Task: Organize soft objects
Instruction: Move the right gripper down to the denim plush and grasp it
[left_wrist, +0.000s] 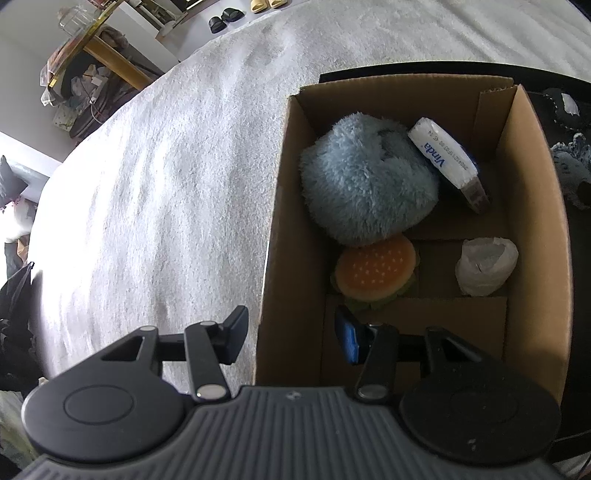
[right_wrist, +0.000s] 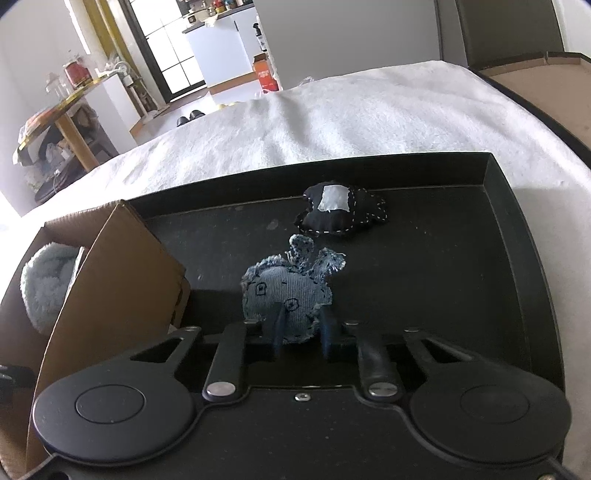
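Observation:
A cardboard box (left_wrist: 539, 206) holds a fluffy light-blue plush (left_wrist: 365, 181), a plush burger (left_wrist: 375, 273), a Vinda tissue pack (left_wrist: 443, 155) and a white bundle (left_wrist: 485, 267). My left gripper (left_wrist: 291, 336) is open and empty, straddling the box's near left wall. In the right wrist view, my right gripper (right_wrist: 301, 328) is shut on a blue denim stuffed toy (right_wrist: 290, 286) over a black tray (right_wrist: 461, 280). A dark stitched toy with a white patch (right_wrist: 338, 210) lies farther back on the tray. The box (right_wrist: 122, 266) stands at the tray's left.
The box and tray rest on a white fluffy cover (left_wrist: 166, 192). Beyond its edge are a wooden table with clutter (right_wrist: 62, 122), shoes on the floor (left_wrist: 225, 18) and a brown chair (right_wrist: 517, 40).

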